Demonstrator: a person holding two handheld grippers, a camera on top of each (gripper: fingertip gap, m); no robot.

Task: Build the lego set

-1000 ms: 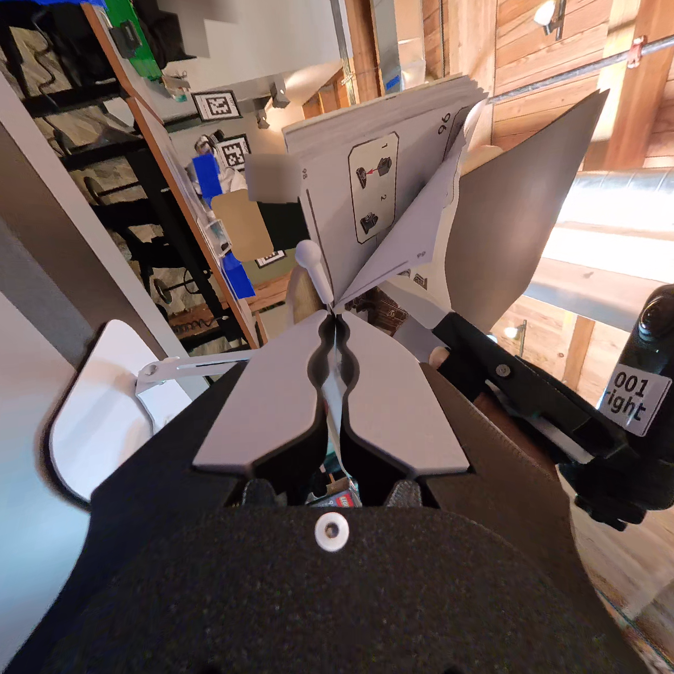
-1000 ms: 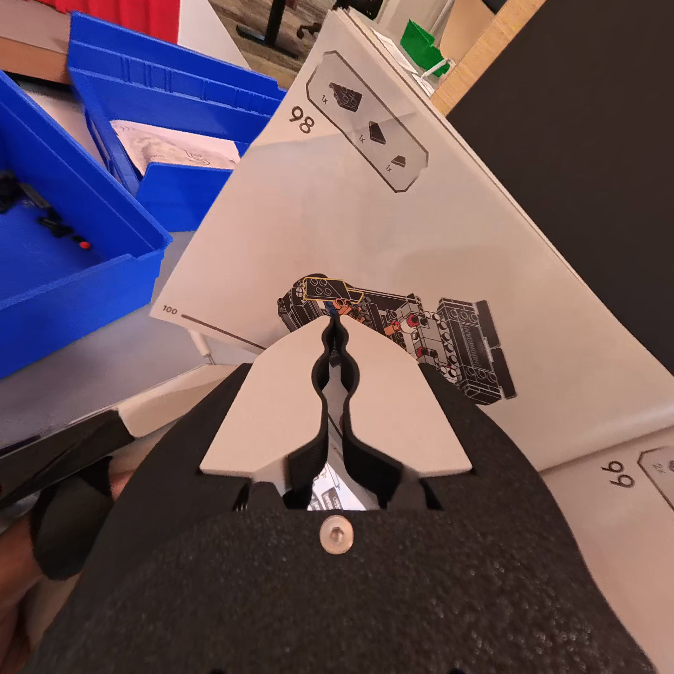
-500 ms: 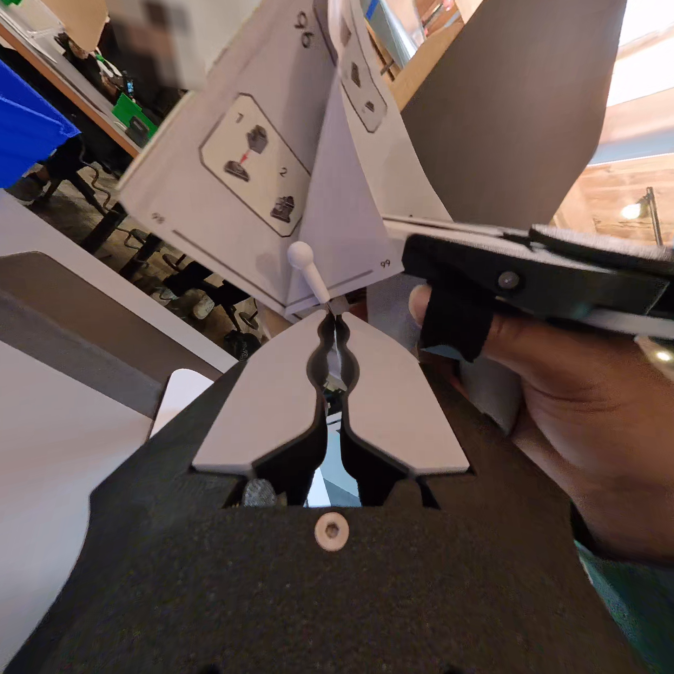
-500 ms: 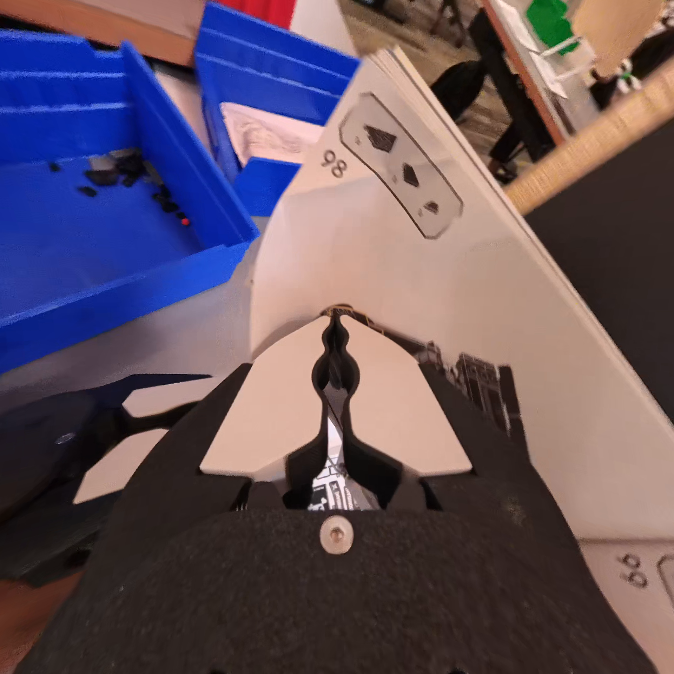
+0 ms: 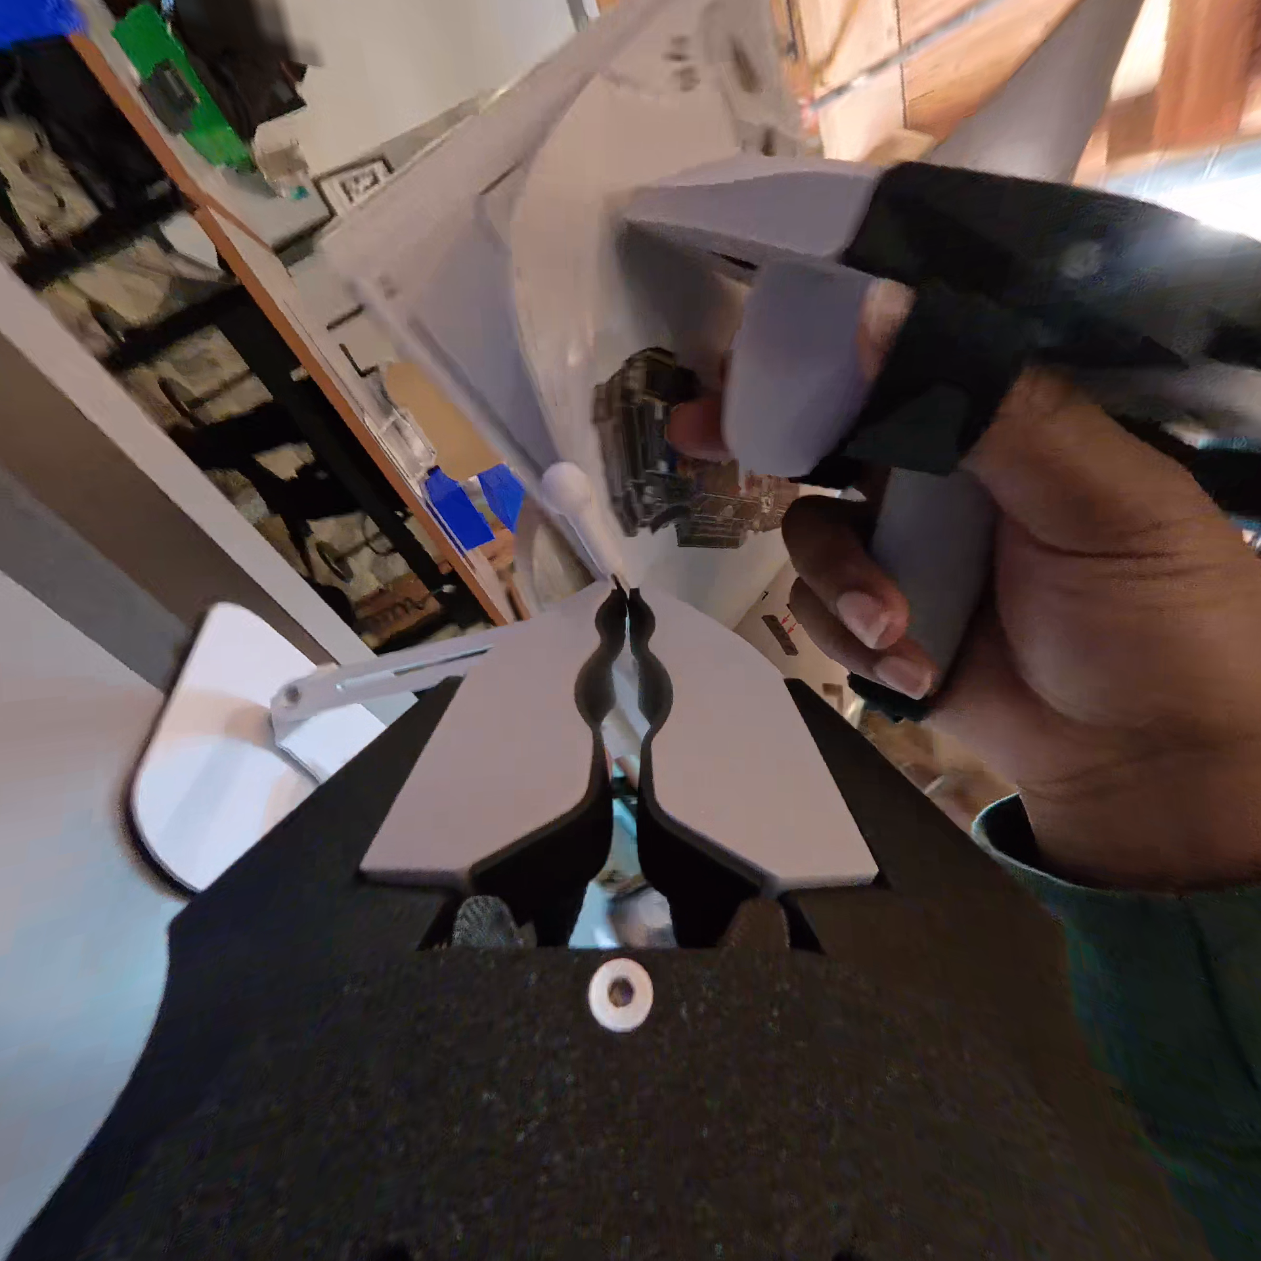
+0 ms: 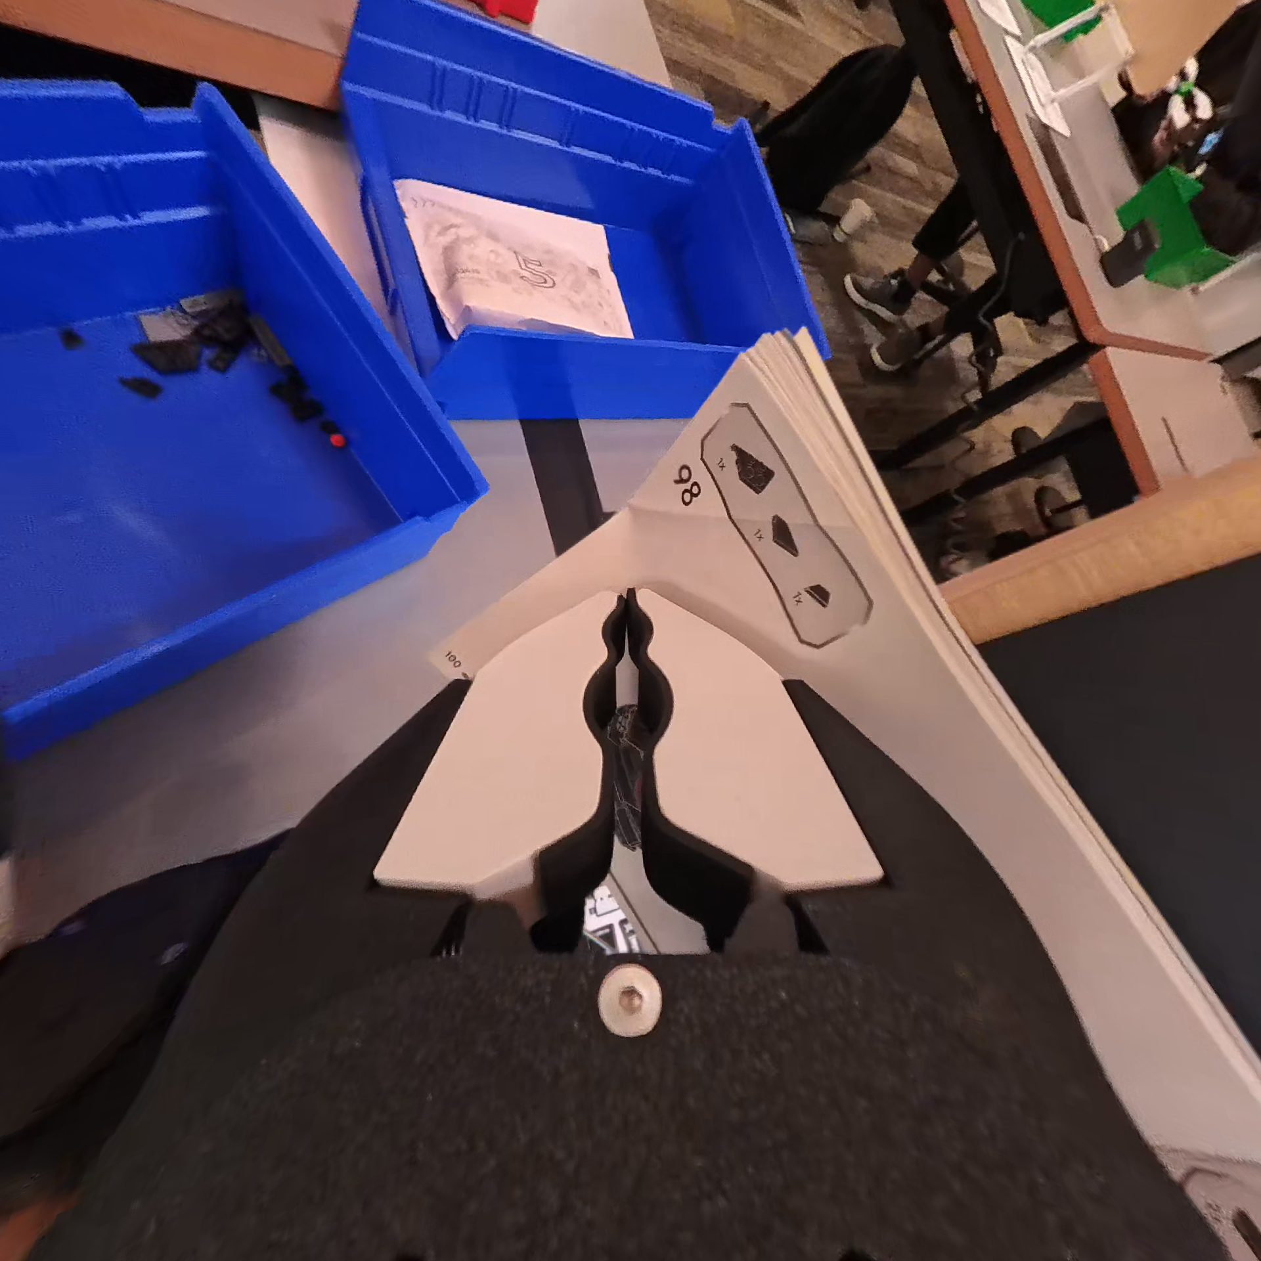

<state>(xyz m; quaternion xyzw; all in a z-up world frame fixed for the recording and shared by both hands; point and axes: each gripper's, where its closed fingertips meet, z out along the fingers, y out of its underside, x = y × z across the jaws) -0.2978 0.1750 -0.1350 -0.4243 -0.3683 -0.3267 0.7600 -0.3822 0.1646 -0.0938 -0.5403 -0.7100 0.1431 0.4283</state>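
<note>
The instruction booklet [image 6: 921, 682] is held up off the desk [image 6: 205, 737], its pages fanned open and tilted, between the two tools. The right tool [image 6: 629, 595] has its jaws pressed together on one loose page, with part of a printed drawing showing in the gap behind the tips. The left tool [image 5: 626, 592] is also closed at the tips, pinching the booklet's lower edge; a thin white stick with a round end [image 5: 573, 501] juts up from its tips. In the left wrist view the booklet [image 5: 546, 286] is blurred, and the person's hand [image 5: 1064, 648] grips the other tool just beside it. Beyond the booklet two blue bins stand on the desk: the near bin [image 6: 423, 505] holds small black pieces [image 6: 205, 341] and a red one, the far bin [image 6: 587, 382] a white paper bag [image 6: 518, 273].
</note>
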